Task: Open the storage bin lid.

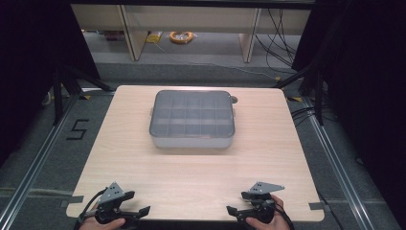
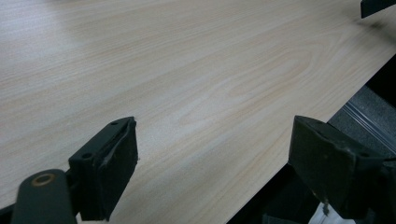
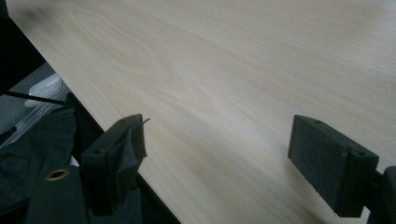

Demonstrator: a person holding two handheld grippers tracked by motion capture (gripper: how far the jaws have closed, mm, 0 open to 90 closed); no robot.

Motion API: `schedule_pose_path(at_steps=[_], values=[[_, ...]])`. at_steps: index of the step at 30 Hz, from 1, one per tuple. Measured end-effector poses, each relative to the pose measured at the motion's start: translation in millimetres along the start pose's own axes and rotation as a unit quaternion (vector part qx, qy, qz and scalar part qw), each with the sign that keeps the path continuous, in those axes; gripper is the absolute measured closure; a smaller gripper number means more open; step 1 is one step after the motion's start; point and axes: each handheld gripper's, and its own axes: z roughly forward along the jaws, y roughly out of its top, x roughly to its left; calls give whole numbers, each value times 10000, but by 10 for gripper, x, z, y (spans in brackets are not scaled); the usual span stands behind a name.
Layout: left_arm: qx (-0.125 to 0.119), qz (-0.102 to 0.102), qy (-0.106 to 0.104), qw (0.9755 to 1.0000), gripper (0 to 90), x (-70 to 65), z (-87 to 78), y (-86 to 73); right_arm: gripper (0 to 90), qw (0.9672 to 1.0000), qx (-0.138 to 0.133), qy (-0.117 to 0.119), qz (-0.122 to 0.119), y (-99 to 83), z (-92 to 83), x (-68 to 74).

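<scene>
box mid-table, tools well apart, open

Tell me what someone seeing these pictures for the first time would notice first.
The eye goes first to the grey compartment box with its translucent lid shut, sitting alone toward the far middle of the pale wooden table. Next come the two black tongs at the near edge, the left tongs and the right tongs, each held in a hand, jaws open and gripping nothing.
</scene>
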Motion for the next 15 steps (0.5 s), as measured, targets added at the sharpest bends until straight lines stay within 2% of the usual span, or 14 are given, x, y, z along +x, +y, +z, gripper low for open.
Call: schedule_pose_path(at_steps=[4,6,7,11,13,15], values=[[22,-5,10,10000,152,8,-7,3,200,10000,-4,-76,-1,3,-15,2],[16,10,25,10000,152,10,-10,4,200,9999,11,-61,94,1,-17,18],[15,2,24,10000,152,10,-10,4,201,10000,-11,-69,-2,3,-17,2],[18,35,16,10000,152,17,-7,5,203,10000,-76,-59,-7,4,-10,-6],[-2,-28,15,10000,152,14,-5,5,204,10000,-64,22,24,5,-4,-13],[-34,-55,19,10000,152,18,-5,7,205,10000,-69,-58,25,6,-10,-16]])
